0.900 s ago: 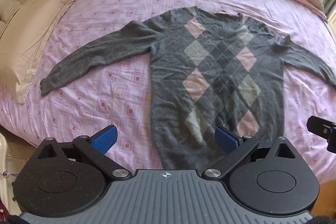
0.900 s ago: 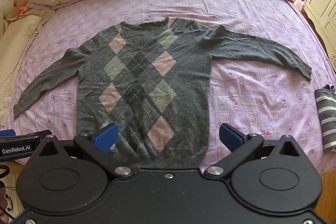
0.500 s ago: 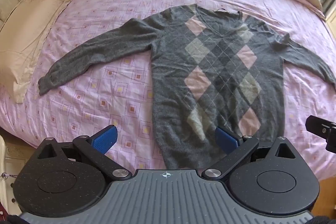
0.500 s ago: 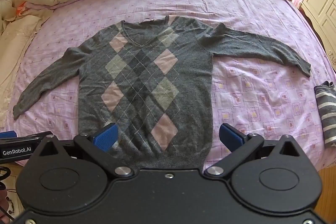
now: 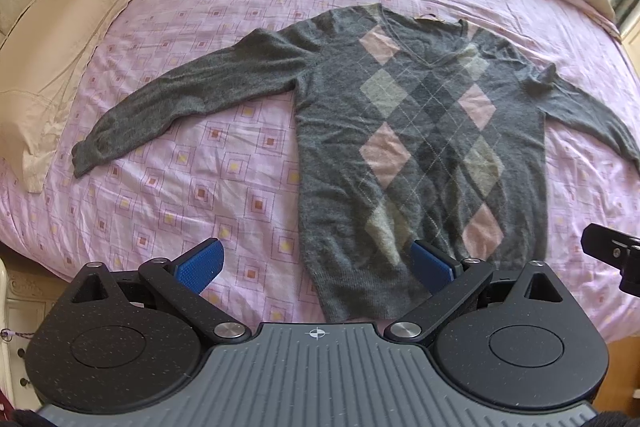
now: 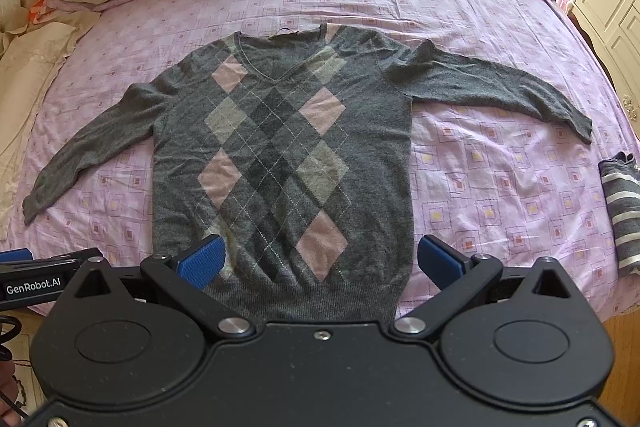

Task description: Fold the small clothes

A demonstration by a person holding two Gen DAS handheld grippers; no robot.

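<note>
I had the grey argyle sweater (image 6: pixel 280 163) lying flat, face up, on the bed (image 6: pixel 480 187), sleeves spread so each could fold inward. My left hand-held gripper (image 5: pixel 316 267) and right hand-held gripper (image 6: pixel 320 263) hovered near the hem, both spread wide and empty, ready to grasp.

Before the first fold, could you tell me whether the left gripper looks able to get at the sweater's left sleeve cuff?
Probably yes: the left gripper is open, and the cuff lies flat on bare bedsheet.
</note>
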